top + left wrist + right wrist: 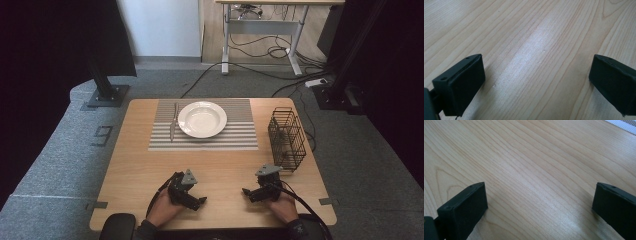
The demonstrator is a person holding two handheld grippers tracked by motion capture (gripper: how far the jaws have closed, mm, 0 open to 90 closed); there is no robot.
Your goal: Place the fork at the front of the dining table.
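A white plate rests on a grey striped placemat at the far middle of the wooden table. A knife lies on the mat just left of the plate. A black wire basket stands upright near the right edge. My left gripper sits low at the near edge, held in a hand, jaws wide apart over bare wood. My right gripper mirrors it at the near right, open too, with a corner of the placemat showing far off.
Grey carpet surrounds the table. A black stand base sits beyond the far left corner. Cables and a desk frame lie on the floor behind. A power strip is at the back right.
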